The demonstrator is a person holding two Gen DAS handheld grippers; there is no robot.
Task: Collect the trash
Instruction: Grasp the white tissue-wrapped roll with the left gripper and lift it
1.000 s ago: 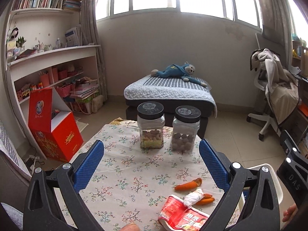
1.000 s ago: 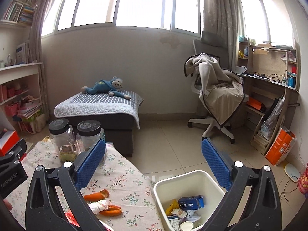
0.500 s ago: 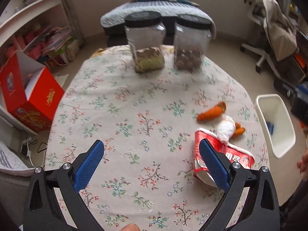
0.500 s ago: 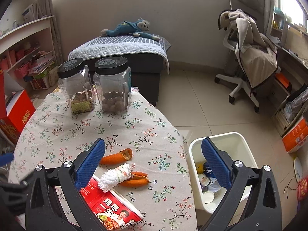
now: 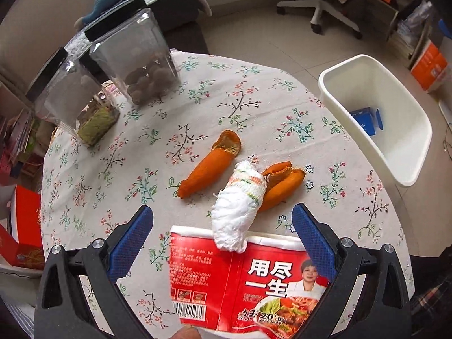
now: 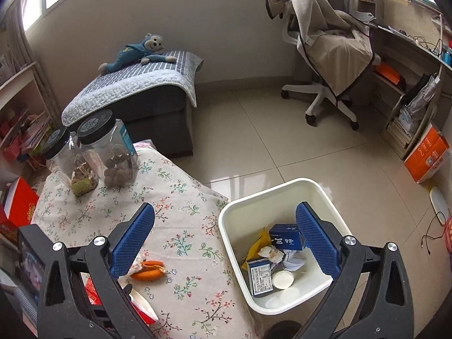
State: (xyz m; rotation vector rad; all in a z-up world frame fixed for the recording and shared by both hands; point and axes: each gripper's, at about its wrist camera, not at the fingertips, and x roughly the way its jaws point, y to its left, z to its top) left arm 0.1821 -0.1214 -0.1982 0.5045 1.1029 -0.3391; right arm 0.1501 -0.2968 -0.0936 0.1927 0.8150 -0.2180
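Open left tool (image 5: 221,236), red packet (image 5: 243,282), tissue wad (image 5: 238,207)

Floral table (image 5: 254,104) bears jars (image 5: 135,65), peels (image 5: 209,163), wrapper (image 5: 240,282)

floral tablecloth (image 5: 254,104), orange peels (image 5: 206,166), red packet (image 5: 240,282), white bin (image 5: 395,152)

The red noodle packet with white letters (image 5: 248,285) runs off the bottom edge of the left view. The crumpled white tissue wad (image 5: 238,210) covers part of its top and part of the split orange peel (image 5: 282,182). In the right view, a blue gripper finger (image 6: 131,238) hides most of that peel.
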